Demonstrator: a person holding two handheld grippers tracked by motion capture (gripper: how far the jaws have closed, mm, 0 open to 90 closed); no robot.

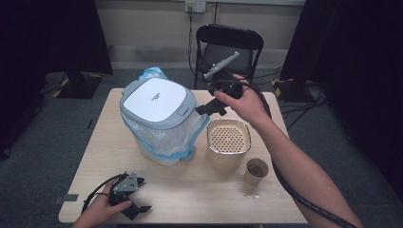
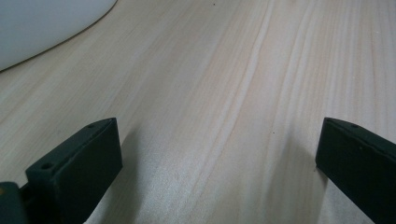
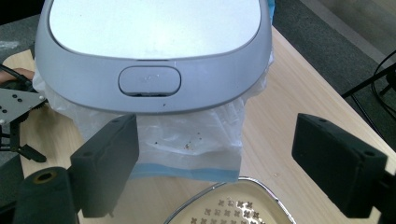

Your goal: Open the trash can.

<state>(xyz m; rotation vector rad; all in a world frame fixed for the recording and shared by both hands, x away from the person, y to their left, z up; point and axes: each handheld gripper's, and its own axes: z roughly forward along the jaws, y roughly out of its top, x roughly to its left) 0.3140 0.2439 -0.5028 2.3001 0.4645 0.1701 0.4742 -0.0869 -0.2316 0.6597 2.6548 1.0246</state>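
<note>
Grey-lidded trash bin [image 1: 159,118] with a plastic liner sits centre-left of the high view. Right gripper [image 3: 215,163], jaws spread and empty, faces the lid's push button [image 3: 149,80]; pressing it looks next. Left gripper [image 2: 217,163] rests open on the wooden table [image 2: 233,70], lower left.

The left claw [image 1: 135,202] lies low at the near left, held by the left hand [image 1: 102,205], its jaws spread wide. The right arm stretches forward, its hand [image 1: 242,102] holding the right claw [image 1: 202,109] raised, jaws wide apart.
</note>
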